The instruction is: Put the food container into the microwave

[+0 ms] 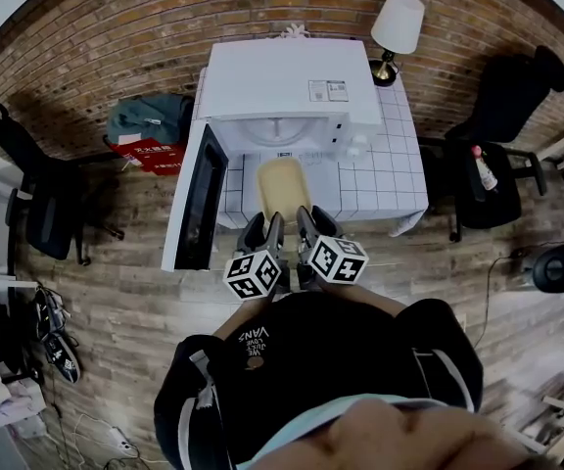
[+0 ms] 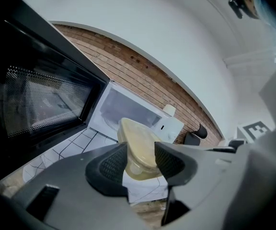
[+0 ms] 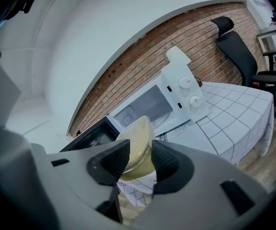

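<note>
Left gripper, right gripper jaws clamp food container

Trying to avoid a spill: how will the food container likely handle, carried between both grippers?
Probably stiff: the food container holds its shape with the left gripper and right gripper pinching its near end. Its smooth plastic looks slippery, and held at one end only, it may tip downward.

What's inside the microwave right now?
The microwave cavity looks pale and empty where visible. The food container, held just in front, covers its lower front, so that part can't be checked.
</note>
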Action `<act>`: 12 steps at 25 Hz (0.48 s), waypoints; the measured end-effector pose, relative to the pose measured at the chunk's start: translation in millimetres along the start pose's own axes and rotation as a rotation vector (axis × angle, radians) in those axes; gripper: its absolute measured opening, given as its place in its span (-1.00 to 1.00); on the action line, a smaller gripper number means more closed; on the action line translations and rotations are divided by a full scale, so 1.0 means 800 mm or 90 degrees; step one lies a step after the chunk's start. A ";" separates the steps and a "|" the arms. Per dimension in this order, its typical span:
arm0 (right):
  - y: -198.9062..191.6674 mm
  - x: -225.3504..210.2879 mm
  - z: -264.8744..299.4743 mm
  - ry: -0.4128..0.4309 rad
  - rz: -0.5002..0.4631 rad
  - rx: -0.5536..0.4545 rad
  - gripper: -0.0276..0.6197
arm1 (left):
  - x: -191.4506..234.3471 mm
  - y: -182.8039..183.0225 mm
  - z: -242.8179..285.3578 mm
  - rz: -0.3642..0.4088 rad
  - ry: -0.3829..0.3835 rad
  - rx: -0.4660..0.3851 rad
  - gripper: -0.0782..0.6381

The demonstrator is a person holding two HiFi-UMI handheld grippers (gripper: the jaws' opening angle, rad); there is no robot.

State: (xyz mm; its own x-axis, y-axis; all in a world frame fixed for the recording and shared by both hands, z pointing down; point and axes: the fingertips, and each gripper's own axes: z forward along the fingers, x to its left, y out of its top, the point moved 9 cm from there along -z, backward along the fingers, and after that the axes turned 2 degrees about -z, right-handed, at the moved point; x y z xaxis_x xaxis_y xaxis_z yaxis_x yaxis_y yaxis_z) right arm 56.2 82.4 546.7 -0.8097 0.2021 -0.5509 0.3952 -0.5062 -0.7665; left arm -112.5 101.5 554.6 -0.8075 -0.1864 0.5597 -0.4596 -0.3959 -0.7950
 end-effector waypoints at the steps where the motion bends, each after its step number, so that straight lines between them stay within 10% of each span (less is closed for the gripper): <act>1: 0.003 -0.001 0.006 0.001 0.000 0.002 -0.50 | 0.001 0.003 0.005 -0.001 0.003 -0.001 -0.27; 12: 0.030 -0.009 0.070 0.016 -0.005 0.022 -0.50 | 0.023 0.028 0.060 -0.002 0.023 -0.009 -0.27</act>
State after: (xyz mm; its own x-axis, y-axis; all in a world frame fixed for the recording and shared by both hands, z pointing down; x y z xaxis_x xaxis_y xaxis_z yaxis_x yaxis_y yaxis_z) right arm 47.4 21.6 550.4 -0.8012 0.2277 -0.5534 0.3731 -0.5329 -0.7595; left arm -120.2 46.1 558.7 -0.8188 -0.1520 0.5536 -0.4672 -0.3840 -0.7964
